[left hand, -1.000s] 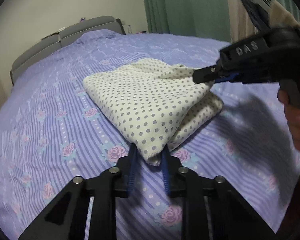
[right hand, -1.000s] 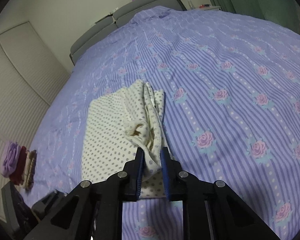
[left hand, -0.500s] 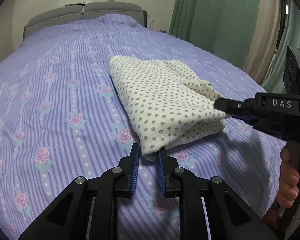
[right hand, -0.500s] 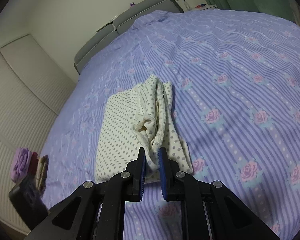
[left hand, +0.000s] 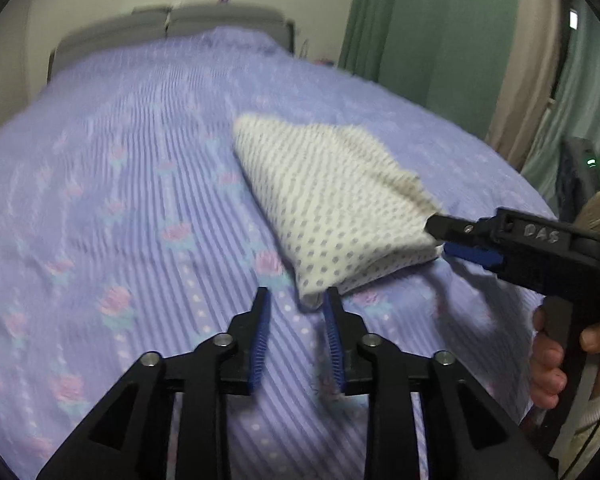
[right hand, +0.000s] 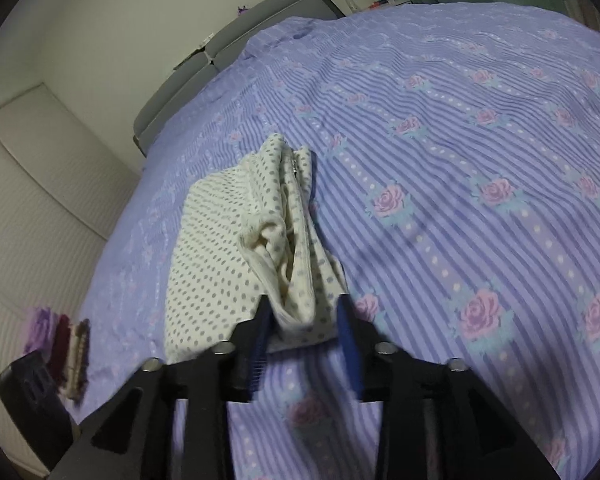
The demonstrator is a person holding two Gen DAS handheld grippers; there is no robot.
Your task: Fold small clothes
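Note:
A cream garment with grey dots (left hand: pixel 332 208) lies folded on the purple striped bedspread (left hand: pixel 120 200). My left gripper (left hand: pixel 296 300) is at its near corner. The jaws are opening, and the corner lies loose between the blue pads, next to the right one. In the right wrist view the same garment (right hand: pixel 216 264) shows its layered open edge. My right gripper (right hand: pixel 303 304) is at that end, jaws opening, with the folded edge between the pads and not pressed. The right gripper (left hand: pixel 446 238) also shows in the left wrist view, held by a hand (left hand: pixel 552 360).
A small stack of folded clothes (right hand: pixel 60 340) in purple, dark red and beige sits near the bed's left edge. The grey headboard (left hand: pixel 168 28) is at the far end, green curtains (left hand: pixel 420 40) on the right, white panelled doors (right hand: pixel 28 208) on the left.
Both grippers were shut on the garment's corners and now their jaws have spread, letting the cloth go. The left wrist view has shifted and is blurred.

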